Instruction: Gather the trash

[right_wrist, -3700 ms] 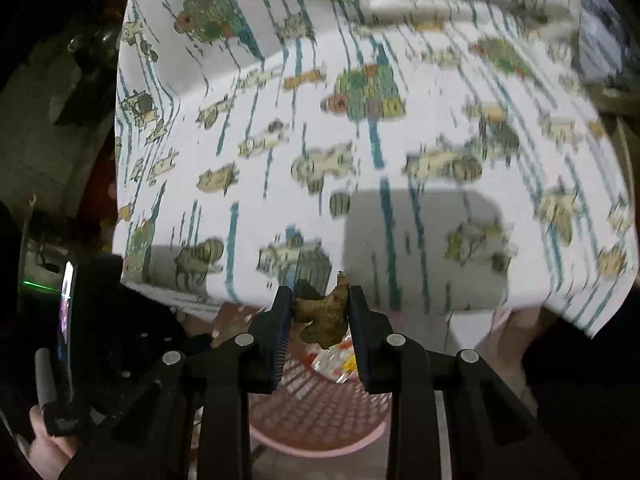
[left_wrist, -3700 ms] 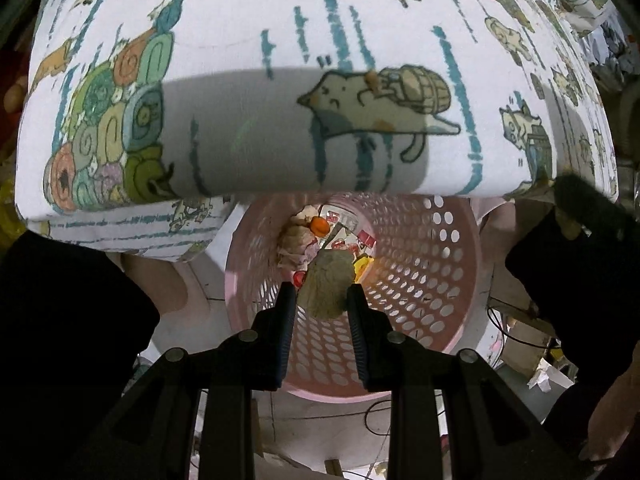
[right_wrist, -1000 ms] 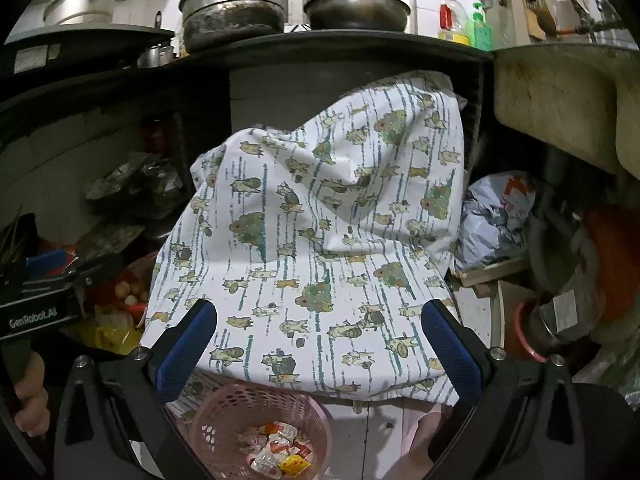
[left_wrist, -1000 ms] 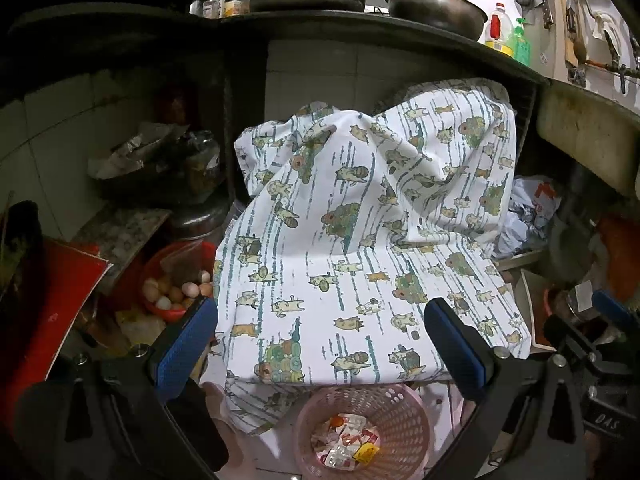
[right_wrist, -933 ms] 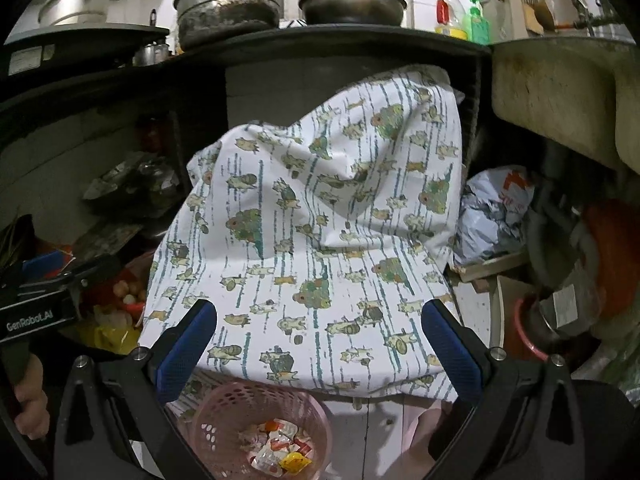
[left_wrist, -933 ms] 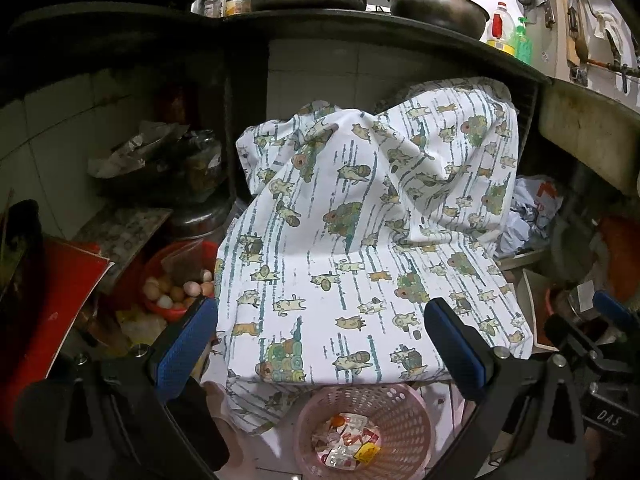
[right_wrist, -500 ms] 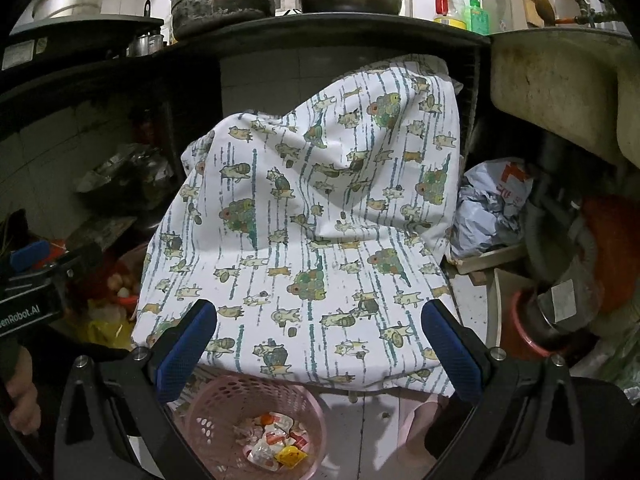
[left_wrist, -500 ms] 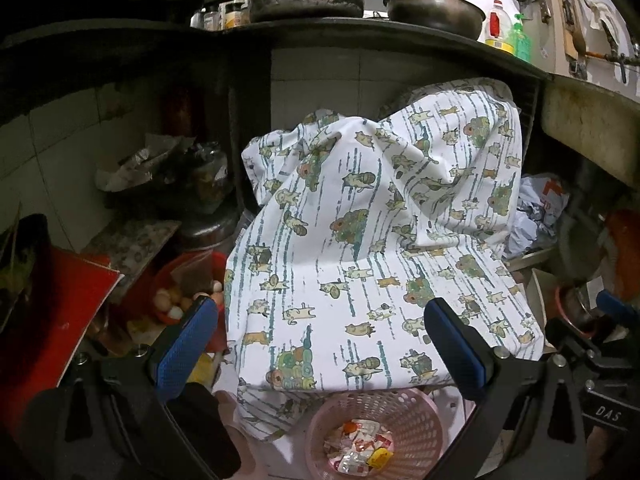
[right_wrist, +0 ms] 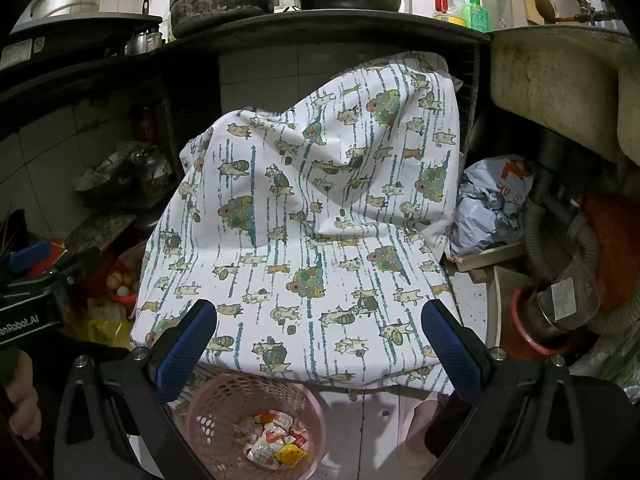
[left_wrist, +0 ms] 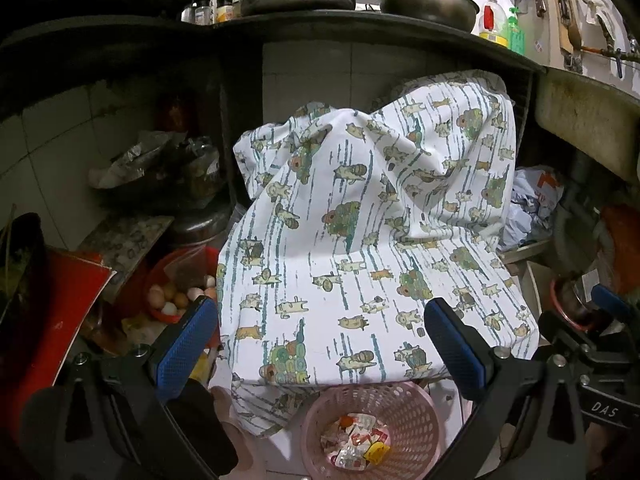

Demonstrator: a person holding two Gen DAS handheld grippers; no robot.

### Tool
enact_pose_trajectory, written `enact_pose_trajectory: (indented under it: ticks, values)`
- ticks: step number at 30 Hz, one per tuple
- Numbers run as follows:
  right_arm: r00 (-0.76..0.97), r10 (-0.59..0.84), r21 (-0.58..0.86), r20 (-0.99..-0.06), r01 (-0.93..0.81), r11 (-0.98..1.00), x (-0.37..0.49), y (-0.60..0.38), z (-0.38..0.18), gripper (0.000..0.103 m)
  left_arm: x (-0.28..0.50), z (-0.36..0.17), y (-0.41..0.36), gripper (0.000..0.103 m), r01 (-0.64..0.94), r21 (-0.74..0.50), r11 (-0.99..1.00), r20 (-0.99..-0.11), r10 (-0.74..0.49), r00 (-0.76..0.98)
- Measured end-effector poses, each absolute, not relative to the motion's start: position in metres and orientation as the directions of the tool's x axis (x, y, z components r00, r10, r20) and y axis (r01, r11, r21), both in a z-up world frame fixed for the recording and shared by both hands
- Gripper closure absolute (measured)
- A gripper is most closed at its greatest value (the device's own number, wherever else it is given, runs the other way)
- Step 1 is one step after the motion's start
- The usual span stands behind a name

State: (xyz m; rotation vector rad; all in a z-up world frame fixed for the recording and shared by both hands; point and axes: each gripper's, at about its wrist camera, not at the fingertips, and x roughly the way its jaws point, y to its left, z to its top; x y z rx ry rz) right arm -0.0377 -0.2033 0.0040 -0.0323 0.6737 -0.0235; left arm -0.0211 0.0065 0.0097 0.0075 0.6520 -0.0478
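Observation:
A pink perforated trash basket (left_wrist: 416, 412) stands on the floor at the bottom of the left wrist view, with several wrappers (left_wrist: 356, 442) inside. It also shows in the right wrist view (right_wrist: 224, 408), with wrappers (right_wrist: 276, 440) in it. My left gripper (left_wrist: 320, 348) is wide open and empty, held above and behind the basket. My right gripper (right_wrist: 318, 344) is wide open and empty too. A white cloth with a cartoon print (left_wrist: 372, 240) drapes over a raised surface behind the basket and also fills the middle of the right wrist view (right_wrist: 312, 220).
A dark counter (right_wrist: 320, 32) with pots and bottles runs across the top. A red bowl of eggs (left_wrist: 176, 292) sits at the left. A crumpled plastic bag (right_wrist: 492, 204), pipes and a red-rimmed jar (right_wrist: 560, 312) stand at the right.
Both grippers, earlier shut on brownish scraps over the basket, are now open and empty and have pulled back. In the last second the view shifted only slightly.

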Motion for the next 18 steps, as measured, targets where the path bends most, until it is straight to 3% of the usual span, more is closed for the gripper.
enact_pose_trajectory:
  ticks: [18]
  values:
    - [0.778, -0.025, -0.028, -0.628, 0.009, 1.000, -0.0379, -0.2044, 0.0015, 0.000, -0.0243, 0.0098, 0.0004, 0.001, 0.053, 0.039, 0.998, -0.591, -0.019, 0.806]
